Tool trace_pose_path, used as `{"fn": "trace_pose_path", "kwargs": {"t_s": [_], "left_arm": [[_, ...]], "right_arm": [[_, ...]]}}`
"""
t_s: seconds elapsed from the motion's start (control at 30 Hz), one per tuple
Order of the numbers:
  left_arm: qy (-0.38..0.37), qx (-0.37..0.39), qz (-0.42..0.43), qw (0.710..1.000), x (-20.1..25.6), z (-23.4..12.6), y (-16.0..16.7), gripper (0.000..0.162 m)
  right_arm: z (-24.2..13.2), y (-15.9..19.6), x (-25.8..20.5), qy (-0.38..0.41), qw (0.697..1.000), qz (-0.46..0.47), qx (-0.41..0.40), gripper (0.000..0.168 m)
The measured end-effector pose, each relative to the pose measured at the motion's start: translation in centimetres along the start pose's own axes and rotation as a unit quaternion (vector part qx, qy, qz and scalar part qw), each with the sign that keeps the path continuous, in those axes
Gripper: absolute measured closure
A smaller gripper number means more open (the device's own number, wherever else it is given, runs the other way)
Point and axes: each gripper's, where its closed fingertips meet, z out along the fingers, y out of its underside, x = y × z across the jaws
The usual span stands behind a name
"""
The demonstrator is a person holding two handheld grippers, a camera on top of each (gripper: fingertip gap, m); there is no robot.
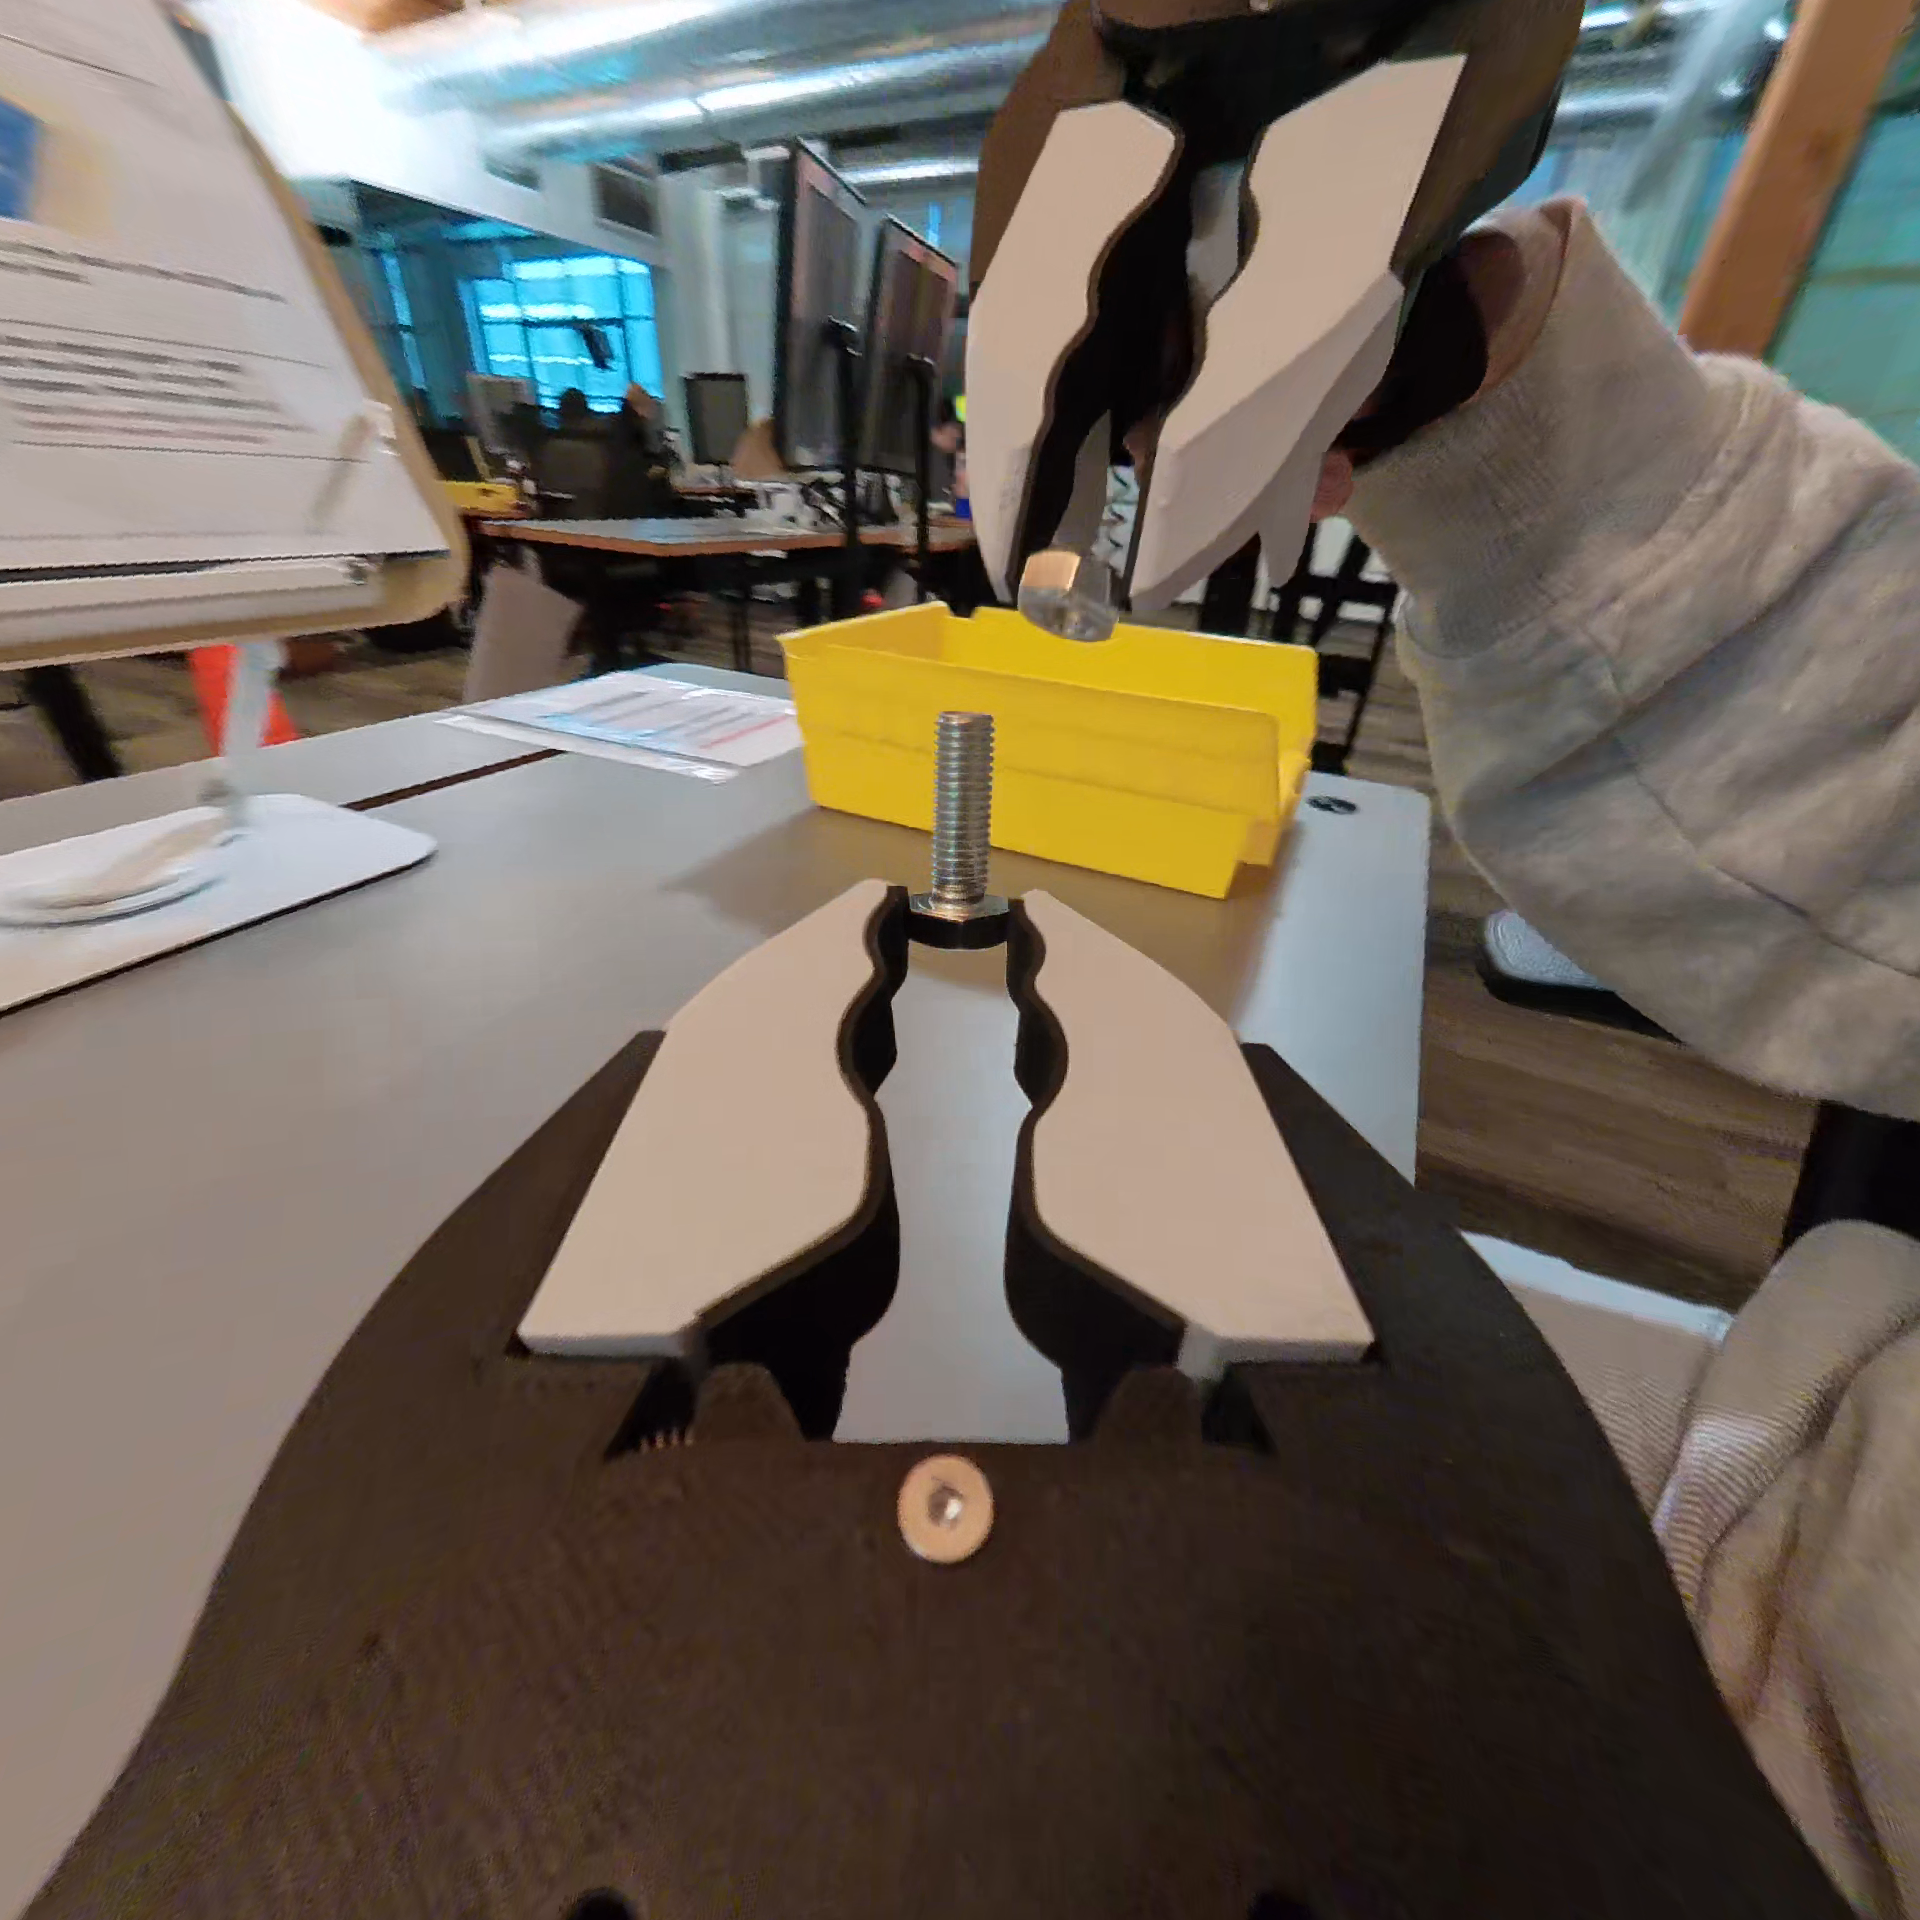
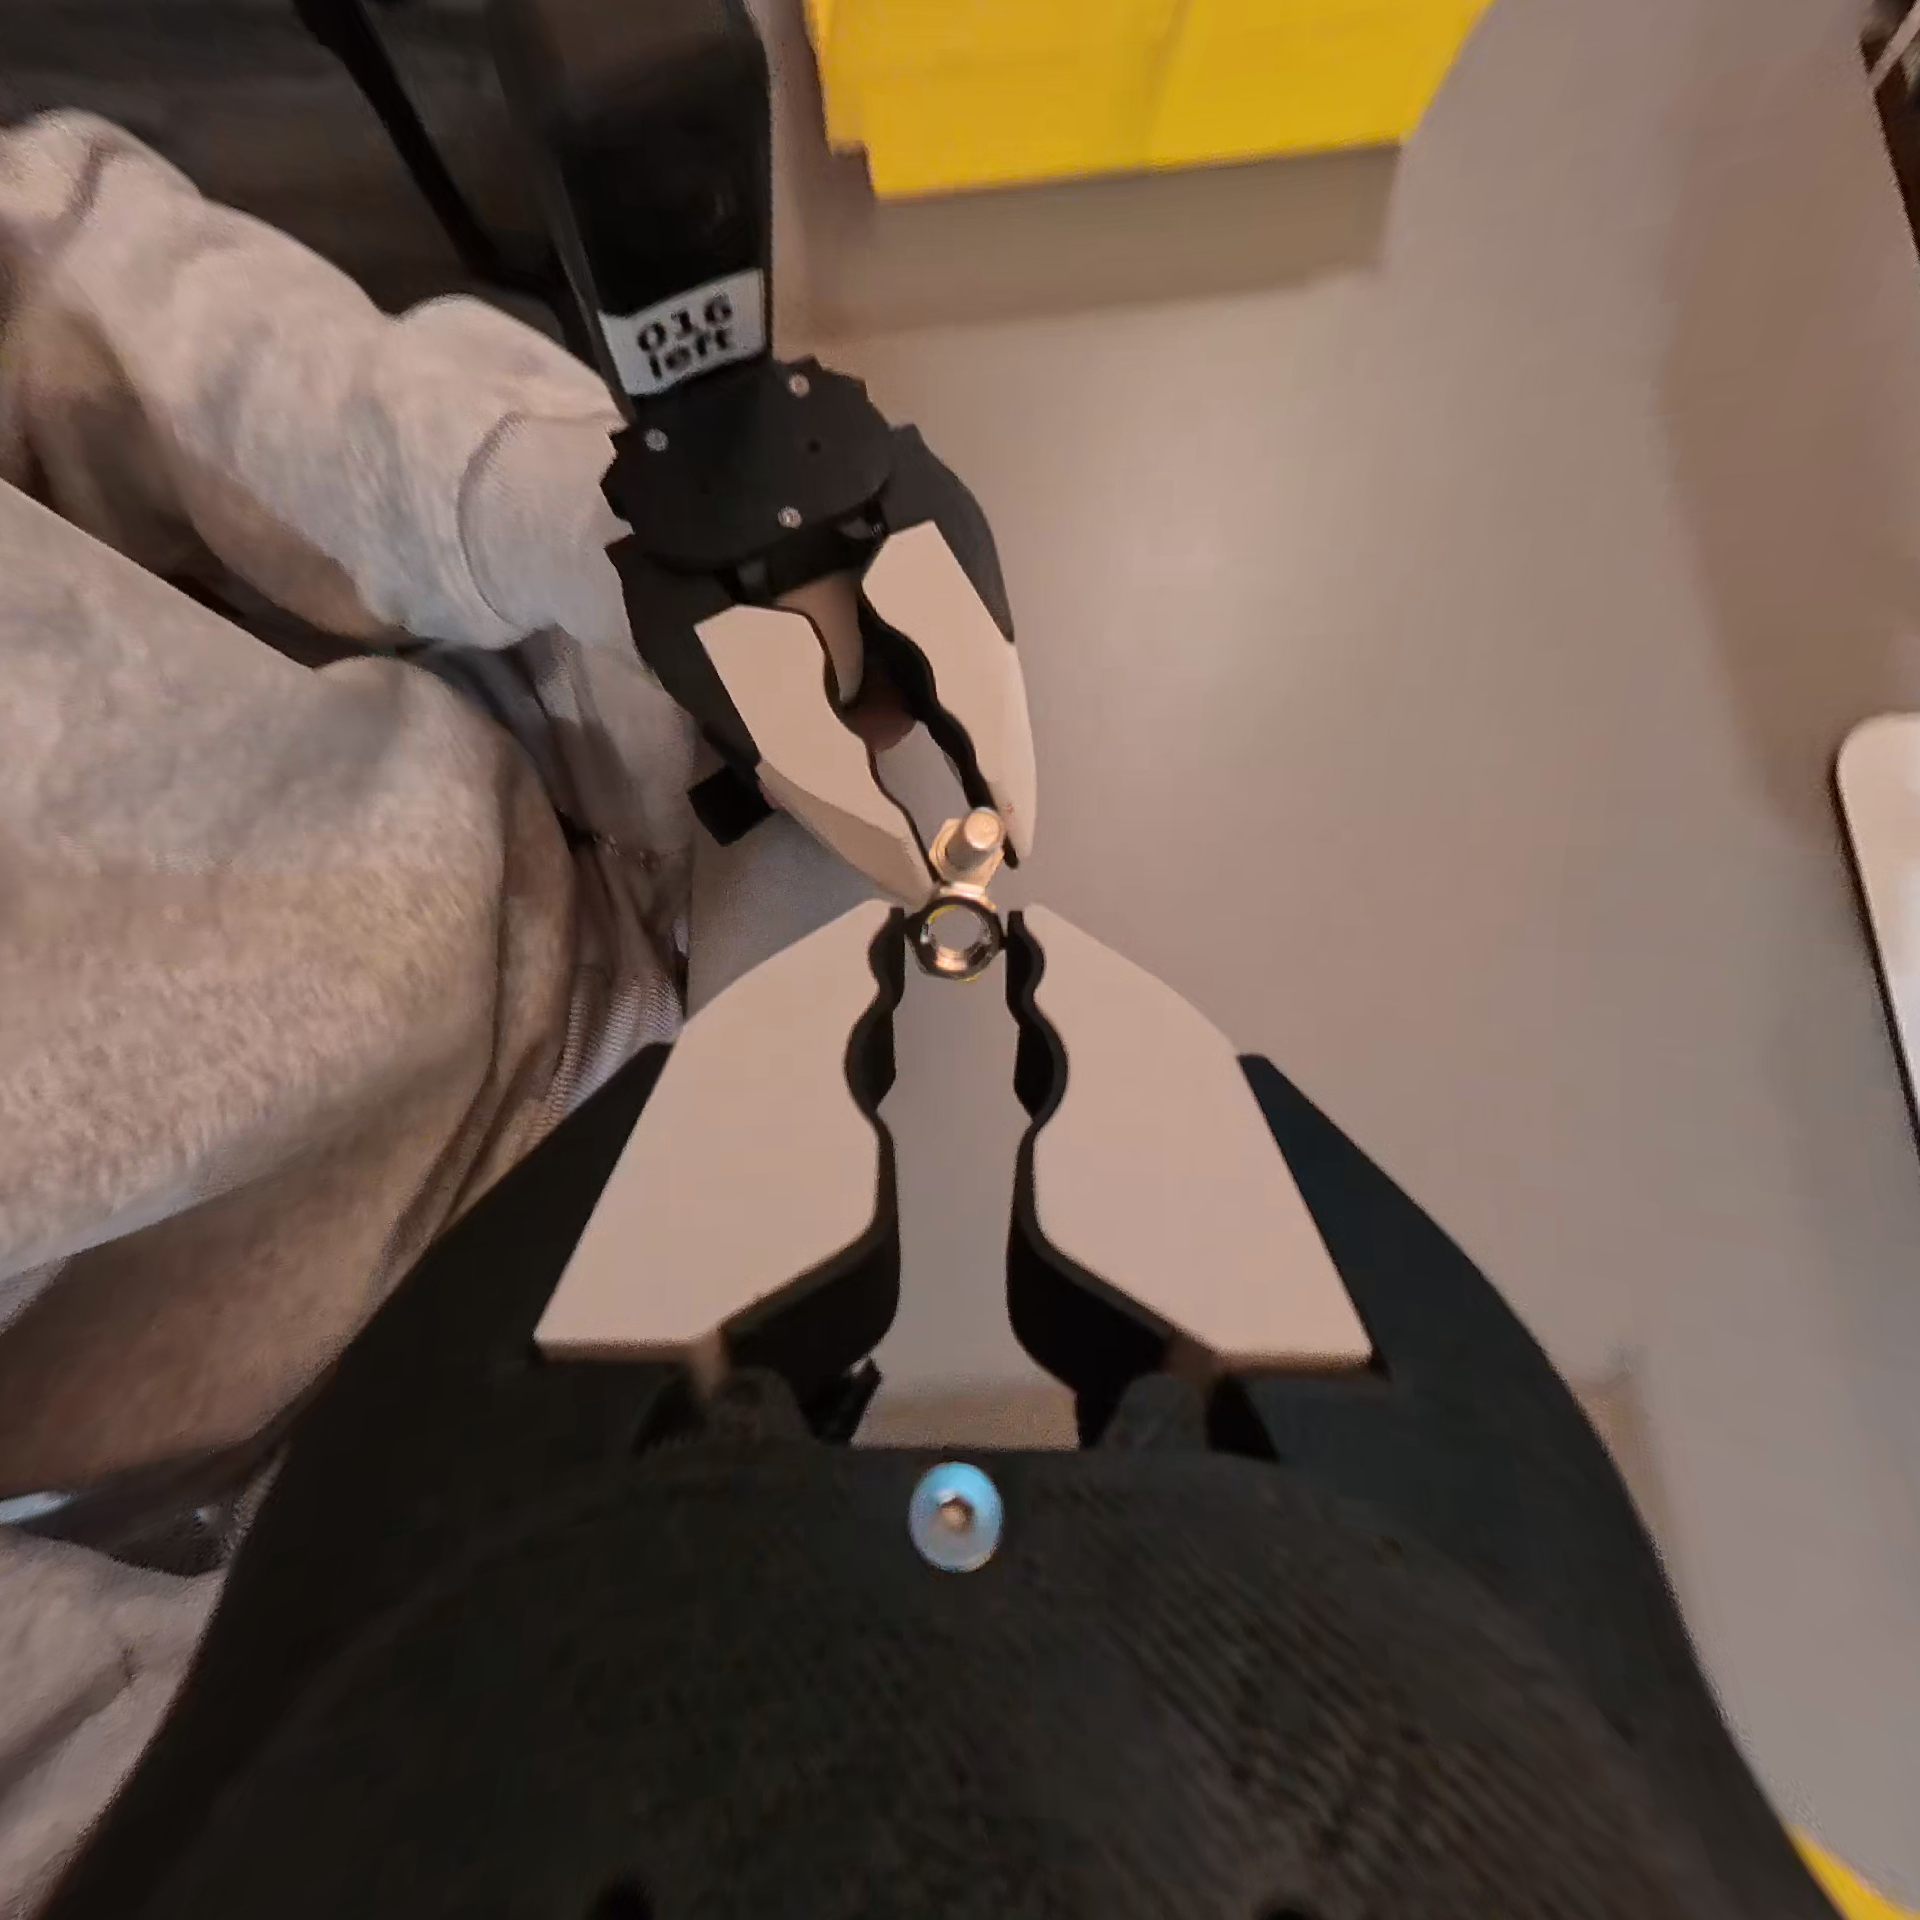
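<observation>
In the left wrist view my left gripper (image 1: pixel 956 906) is shut on the hex head of a silver bolt (image 1: pixel 963 805), which stands upright with its threads pointing up. My right gripper (image 1: pixel 1072 582) comes down from above, shut on a silver hex nut (image 1: pixel 1068 608). The nut hangs above and slightly right of the bolt's tip, apart from it. In the right wrist view my right gripper (image 2: pixel 954 920) holds the nut (image 2: pixel 954 940) with its hole facing the camera. Just beyond it, the left gripper (image 2: pixel 968 854) holds the bolt (image 2: pixel 975 836), seen end-on.
A yellow plastic bin (image 1: pixel 1039 748) stands behind the bolt on the grey table (image 1: pixel 468 1039) and also shows in the right wrist view (image 2: pixel 1122 94). A paper stand (image 1: pixel 166 312) with a white base (image 1: pixel 260 862) is at left. A laminated sheet (image 1: pixel 644 717) lies farther back. Grey sleeves (image 1: pixel 1662 727) are at right. Spacing between my two grippers at the tips: around 6 cm.
</observation>
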Motion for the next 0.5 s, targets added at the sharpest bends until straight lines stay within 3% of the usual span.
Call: {"fn": "trace_pose_path", "kwargs": {"t_s": [0.27, 0.5], "left_arm": [[0.114, -0.016, -0.002, 0.993, 3.1, 3.9, 0.8, 0.142], [0.136, -0.023, 0.014, 0.99, 4.5, 4.5, 1.2, 0.142]], "right_arm": [[-0.9, 3.3, -0.5, 0.07, 0.995, 0.03, -0.066, 0.149], [-1.0, 4.0, -1.1, 0.056, 0.995, 0.038, -0.077, 0.149]]}}
